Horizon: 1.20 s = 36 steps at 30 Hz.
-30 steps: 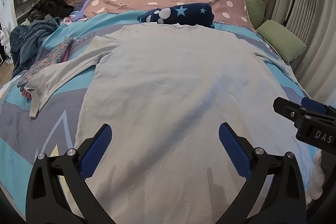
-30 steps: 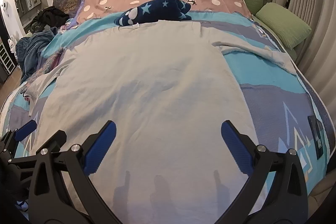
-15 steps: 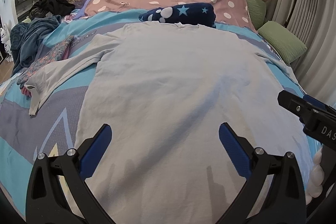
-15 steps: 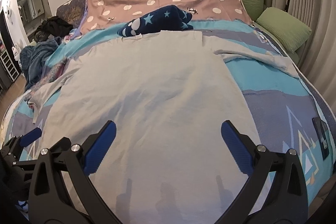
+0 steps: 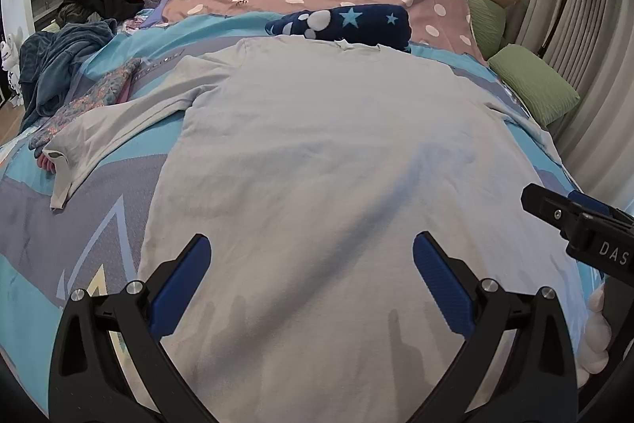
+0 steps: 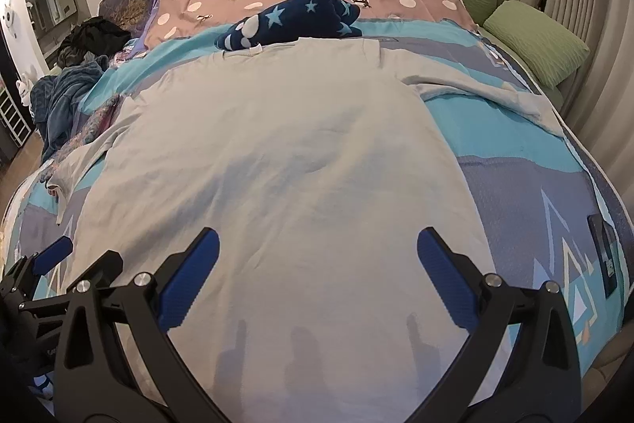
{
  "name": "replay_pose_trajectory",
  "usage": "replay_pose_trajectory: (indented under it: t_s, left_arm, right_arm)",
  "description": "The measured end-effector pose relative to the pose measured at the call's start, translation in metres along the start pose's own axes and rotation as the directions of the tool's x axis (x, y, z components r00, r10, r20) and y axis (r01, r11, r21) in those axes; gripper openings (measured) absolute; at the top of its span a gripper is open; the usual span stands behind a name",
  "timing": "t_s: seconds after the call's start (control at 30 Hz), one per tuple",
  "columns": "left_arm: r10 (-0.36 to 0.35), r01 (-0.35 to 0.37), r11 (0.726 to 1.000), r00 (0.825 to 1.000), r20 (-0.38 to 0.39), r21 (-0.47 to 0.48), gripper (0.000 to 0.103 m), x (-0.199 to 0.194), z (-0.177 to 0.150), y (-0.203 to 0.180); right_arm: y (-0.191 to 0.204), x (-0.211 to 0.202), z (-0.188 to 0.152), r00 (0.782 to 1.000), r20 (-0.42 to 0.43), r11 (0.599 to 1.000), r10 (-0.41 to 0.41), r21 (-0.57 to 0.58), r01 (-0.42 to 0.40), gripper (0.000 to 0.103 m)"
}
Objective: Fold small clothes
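Pale grey long-sleeved cotton shirt (image 5: 329,161) lies flat mid-frame on the blue patterned bedspread (image 6: 527,185), unchanged in the last second. Left gripper (image 5: 311,266) and right gripper (image 6: 317,264) hover, both spread, empty. Folding not started.

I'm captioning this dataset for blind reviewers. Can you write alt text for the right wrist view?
A light grey long-sleeved shirt lies spread flat on a bed, collar away from the camera, with the open right tool above its lower part. A navy star-patterned blanket sits beyond the collar, green pillows at right, and the left tool at lower left.
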<state>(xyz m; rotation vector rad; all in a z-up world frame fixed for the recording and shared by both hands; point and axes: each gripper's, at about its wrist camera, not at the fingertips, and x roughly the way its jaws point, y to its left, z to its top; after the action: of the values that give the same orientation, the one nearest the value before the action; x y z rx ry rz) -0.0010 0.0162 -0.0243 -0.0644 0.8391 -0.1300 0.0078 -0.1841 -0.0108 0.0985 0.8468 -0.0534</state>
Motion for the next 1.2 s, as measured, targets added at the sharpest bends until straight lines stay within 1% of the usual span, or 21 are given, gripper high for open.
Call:
replay_pose_trajectory:
  t_s: [0.2, 0.3, 0.5, 0.63, 0.67, 0.7, 0.77, 0.87, 0.97, 1.0, 1.03, 1.1, 1.13, 1.17, 1.2]
  left_arm:
    - [-0.006, 0.006, 1.000, 1.000, 0.003, -0.010, 0.102, 0.001, -0.001, 0.005]
    - [-0.013, 0.013, 1.000, 1.000, 0.005, -0.016, 0.102, 0.001, -0.001, 0.006]
    - [-0.022, 0.023, 1.000, 1.000, 0.012, -0.021, 0.102, 0.000, -0.001, 0.009]
    - [-0.073, 0.075, 0.996, 0.996, 0.049, -0.048, 0.102, -0.006, 0.004, 0.025]
    - [-0.072, 0.076, 0.995, 0.996, 0.056, -0.061, 0.102, -0.007, 0.006, 0.032]
    - [-0.056, 0.062, 0.994, 0.996, 0.063, -0.085, 0.101, -0.008, 0.009, 0.043]
    - [-0.027, 0.037, 0.992, 0.997, 0.079, -0.124, 0.097, -0.009, 0.013, 0.060]
    - [0.029, -0.016, 0.984, 0.997, 0.069, -0.179, 0.095, -0.007, 0.015, 0.086]
    - [0.102, -0.088, 0.974, 0.993, 0.056, -0.208, 0.092, -0.002, 0.019, 0.110]
    - [0.131, -0.117, 0.968, 0.990, 0.050, -0.221, 0.089, 0.001, 0.020, 0.121]
    - [0.171, -0.158, 0.957, 0.985, 0.031, -0.243, 0.083, 0.007, 0.024, 0.138]
    - [0.214, -0.206, 0.933, 0.977, -0.006, -0.294, 0.076, 0.015, 0.030, 0.168]
    - [0.235, -0.237, 0.904, 0.971, -0.049, -0.355, 0.070, 0.022, 0.034, 0.194]
    - [0.240, -0.250, 0.888, 0.968, -0.074, -0.386, 0.066, 0.026, 0.035, 0.209]
    - [0.245, -0.262, 0.871, 0.965, -0.095, -0.416, 0.065, 0.030, 0.038, 0.226]
  right_arm:
    - [0.002, -0.004, 0.001, 0.999, 0.031, 1.000, -0.028, -0.012, 0.028, 0.101]
    - [0.004, -0.010, 0.003, 0.997, 0.068, 0.999, -0.034, -0.025, 0.036, 0.101]
    - [0.010, -0.014, 0.006, 0.995, 0.094, 0.998, -0.020, -0.051, 0.025, 0.101]
    - [0.012, -0.012, 0.007, 0.996, 0.087, 0.998, -0.016, -0.062, 0.021, 0.101]
    - [0.013, -0.010, 0.007, 0.996, 0.083, 0.998, -0.014, -0.064, 0.020, 0.101]
    - [0.014, -0.008, 0.007, 0.997, 0.079, 0.998, -0.014, -0.065, 0.019, 0.101]
    - [0.015, -0.006, 0.007, 0.997, 0.073, 0.998, -0.011, -0.066, 0.015, 0.101]
    - [0.018, -0.002, 0.007, 0.998, 0.065, 0.997, -0.007, -0.071, 0.011, 0.101]
    - [0.021, 0.003, 0.008, 0.998, 0.056, 0.997, -0.009, -0.077, 0.014, 0.101]
    - [0.022, 0.004, 0.008, 0.999, 0.053, 0.997, -0.010, -0.079, 0.014, 0.101]
    - [0.022, 0.006, 0.008, 0.999, 0.049, 0.997, -0.011, -0.081, 0.015, 0.101]
    - [0.022, 0.009, 0.009, 0.999, 0.045, 0.996, -0.016, -0.084, 0.020, 0.101]
    - [0.021, 0.010, 0.010, 0.999, 0.044, 0.996, -0.020, -0.084, 0.024, 0.101]
    - [0.020, 0.011, 0.011, 0.999, 0.043, 0.996, -0.021, -0.083, 0.024, 0.101]
    - [0.019, 0.013, 0.011, 0.999, 0.041, 0.996, -0.021, -0.080, 0.024, 0.101]
